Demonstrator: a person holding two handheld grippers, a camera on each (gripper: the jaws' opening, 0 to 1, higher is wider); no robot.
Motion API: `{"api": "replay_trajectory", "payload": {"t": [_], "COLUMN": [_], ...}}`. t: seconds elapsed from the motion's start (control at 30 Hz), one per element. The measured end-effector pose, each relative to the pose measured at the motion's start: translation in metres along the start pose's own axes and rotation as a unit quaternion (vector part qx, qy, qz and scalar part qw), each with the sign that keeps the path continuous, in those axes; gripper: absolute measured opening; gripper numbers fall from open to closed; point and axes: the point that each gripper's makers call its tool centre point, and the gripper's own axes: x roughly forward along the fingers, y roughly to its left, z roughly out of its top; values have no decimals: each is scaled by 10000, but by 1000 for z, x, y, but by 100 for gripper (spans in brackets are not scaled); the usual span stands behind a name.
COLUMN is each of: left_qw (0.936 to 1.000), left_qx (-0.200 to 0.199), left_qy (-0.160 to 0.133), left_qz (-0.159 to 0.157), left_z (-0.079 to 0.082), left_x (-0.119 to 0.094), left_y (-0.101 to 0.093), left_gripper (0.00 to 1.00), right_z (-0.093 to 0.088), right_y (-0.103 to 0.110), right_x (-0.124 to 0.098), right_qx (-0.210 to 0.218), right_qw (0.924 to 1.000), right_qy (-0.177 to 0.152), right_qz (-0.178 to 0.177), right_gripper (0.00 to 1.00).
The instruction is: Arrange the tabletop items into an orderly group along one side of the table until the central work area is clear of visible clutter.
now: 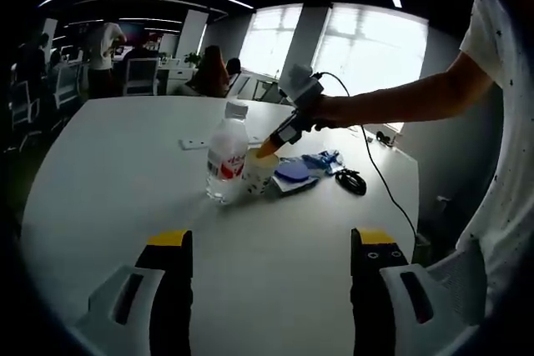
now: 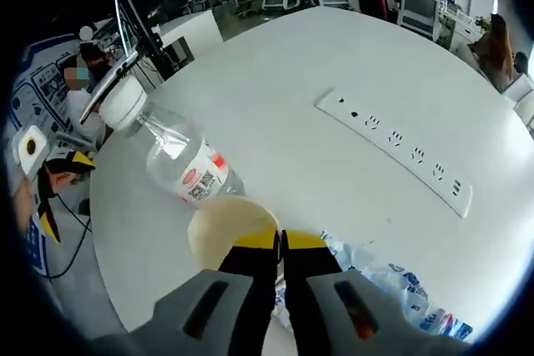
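In the right gripper view the right gripper [image 2: 279,243] has its yellow-tipped fingers [image 2: 250,248] clenched on the near rim of a cream paper cup [image 2: 221,221], with only a thin slit between them. The cup stands touching a clear plastic water bottle with a white cap and red-and-white label [image 2: 179,160], which rises just beyond it. To the right of the cup lies a crumpled blue-and-white plastic wrapper [image 2: 400,285], and farther off a long white power strip [image 2: 400,147] lies flat on the white tabletop [image 2: 275,81].

In the left gripper view the left gripper [image 1: 271,256] hovers over bare tabletop [image 1: 125,156], its fingers [image 1: 171,277] spread wide and released, touching nothing. Well beyond them the bottle [image 1: 227,156], cup [image 1: 259,174] and wrapper [image 1: 304,168] sit clustered together, with a black coiled cable [image 1: 350,181] just to their right. The right gripper [image 1: 269,147] reaches in from the right, held by a person's hand [image 1: 329,110], pinching the cup's rim
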Motion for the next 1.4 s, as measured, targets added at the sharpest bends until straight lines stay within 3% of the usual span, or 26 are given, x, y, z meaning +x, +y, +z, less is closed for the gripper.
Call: {"api": "replay_trajectory", "payload": {"t": [0.63,1.13,1.4], "left_qw": [10000,9999,9999], "left_qx": [-20,94,105], "left_qy": [-13,14,16], "left_qz": [-21,-91,-128], "left_z": [1,7,10], "left_x": [5,10,12], "left_y": [0,-9,-13], "left_gripper": [79,80,80], "right_z": [5,9,-1], "right_y": [-3,-6,-2], "right_x": [-5,-33,-51], "right_qx": [-89,41,116], "right_qw": [9998,9975,9959], "right_qy": [-197,-670,-852], "right_qz": [-55,-209,-297], "right_gripper": [15,28,36]}}
